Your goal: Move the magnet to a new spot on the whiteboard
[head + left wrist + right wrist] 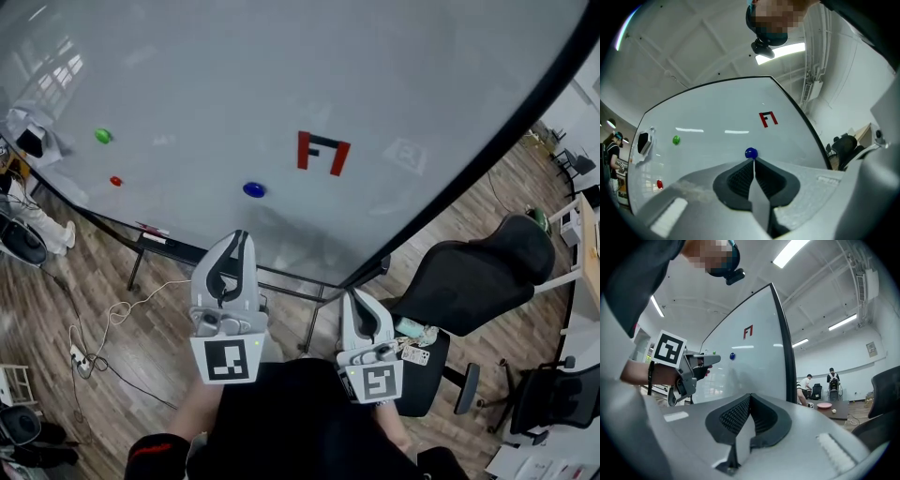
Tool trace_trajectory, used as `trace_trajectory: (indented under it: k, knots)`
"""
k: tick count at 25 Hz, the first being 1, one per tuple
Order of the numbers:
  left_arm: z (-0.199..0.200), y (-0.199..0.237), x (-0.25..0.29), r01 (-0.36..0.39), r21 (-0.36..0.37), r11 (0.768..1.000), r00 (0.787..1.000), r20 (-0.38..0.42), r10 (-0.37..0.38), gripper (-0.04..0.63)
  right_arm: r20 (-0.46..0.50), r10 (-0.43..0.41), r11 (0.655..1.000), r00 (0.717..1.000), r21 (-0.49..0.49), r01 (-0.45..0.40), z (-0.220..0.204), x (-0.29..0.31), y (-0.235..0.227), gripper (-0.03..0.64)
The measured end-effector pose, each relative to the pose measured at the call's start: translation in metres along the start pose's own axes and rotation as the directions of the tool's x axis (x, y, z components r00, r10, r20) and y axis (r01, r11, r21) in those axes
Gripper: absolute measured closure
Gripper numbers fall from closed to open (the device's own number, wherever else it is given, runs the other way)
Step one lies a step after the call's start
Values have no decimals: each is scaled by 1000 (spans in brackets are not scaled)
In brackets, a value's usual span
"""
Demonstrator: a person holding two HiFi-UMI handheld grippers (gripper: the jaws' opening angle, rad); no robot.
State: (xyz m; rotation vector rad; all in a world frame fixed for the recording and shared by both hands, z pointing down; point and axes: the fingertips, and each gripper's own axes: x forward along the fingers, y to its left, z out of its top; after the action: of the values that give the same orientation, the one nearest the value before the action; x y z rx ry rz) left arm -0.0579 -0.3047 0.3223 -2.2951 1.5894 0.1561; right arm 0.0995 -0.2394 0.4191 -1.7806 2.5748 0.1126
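A blue round magnet sticks to the whiteboard near its lower middle. It also shows in the left gripper view, just beyond the jaw tips, and small in the right gripper view. My left gripper is below the magnet and short of the board; its jaws are together with nothing between them. My right gripper hangs lower and to the right, shut and empty. It sees the left gripper from the side.
A green magnet and a red magnet sit at the board's left, a red-and-black mark to the right of the blue one. An eraser clings at far left. A black office chair stands right; cables lie on the floor.
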Motion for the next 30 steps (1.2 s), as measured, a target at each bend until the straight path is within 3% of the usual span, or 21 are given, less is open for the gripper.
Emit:
trace_trajectory:
  k: [20,30]
  knots:
    - [-8,-6,-108,-148,38,988,982,-112,151,594,43,194,981,980,-8,-194,10,-30,39,615]
    - [-6,-25,-151,-173,45,984,976,-126,177,594,74,254,967,964,-22,-253,21,-53,53,615]
